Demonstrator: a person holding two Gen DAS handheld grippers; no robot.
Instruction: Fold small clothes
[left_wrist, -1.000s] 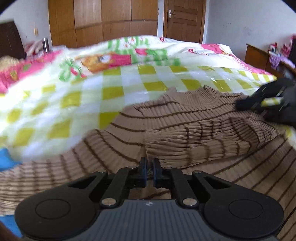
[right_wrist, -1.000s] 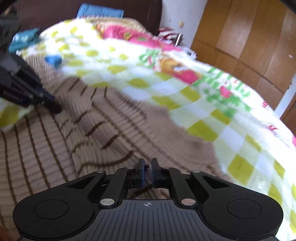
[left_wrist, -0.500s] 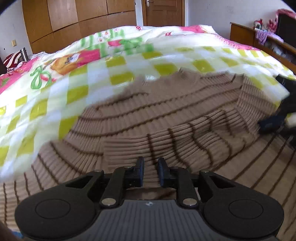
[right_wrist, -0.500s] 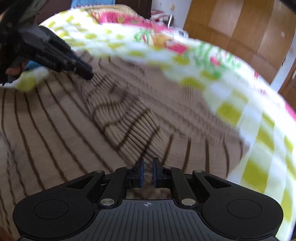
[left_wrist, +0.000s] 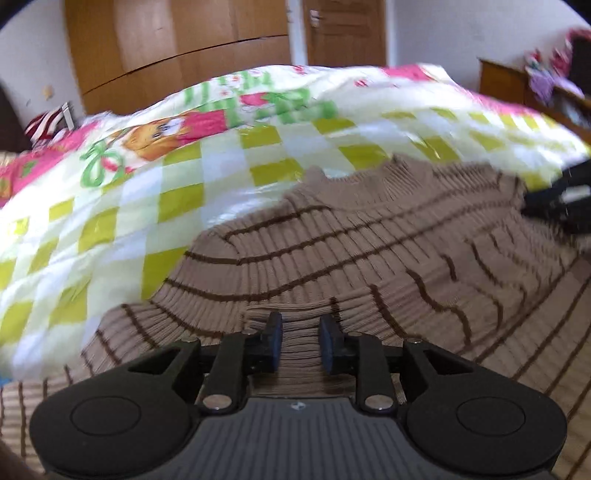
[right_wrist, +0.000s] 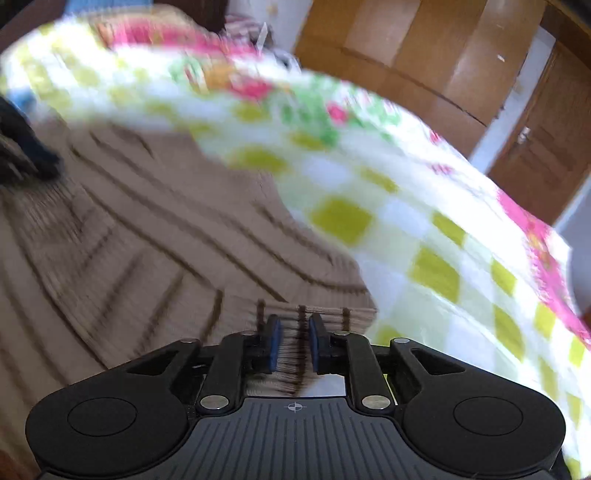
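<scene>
A tan ribbed sweater (left_wrist: 369, 251) with thin dark brown stripes lies spread on the bed, its collar at the far edge; it also shows in the right wrist view (right_wrist: 147, 229), blurred. A folded-in sleeve cuff lies between the fingers of my left gripper (left_wrist: 300, 343), whose jaws stand slightly apart over it. My right gripper (right_wrist: 293, 345) has its jaws slightly apart with a sleeve cuff between them. The right gripper also shows as a dark shape at the right edge of the left wrist view (left_wrist: 561, 199), and the left gripper shows in the right wrist view (right_wrist: 22, 147).
The bed has a quilt (left_wrist: 155, 177) of yellow-green and white checks with pink cartoon prints. Wooden wardrobes (left_wrist: 177, 44) and a door (left_wrist: 347, 33) stand behind. A wooden dresser (left_wrist: 517, 81) with clutter is at the right.
Both grippers have opened slightly from shut, loosening on the sleeve cuffs. The sleeves now lie folded in over the sweater's body. Both cameras have swung, and the right view is blurred.
</scene>
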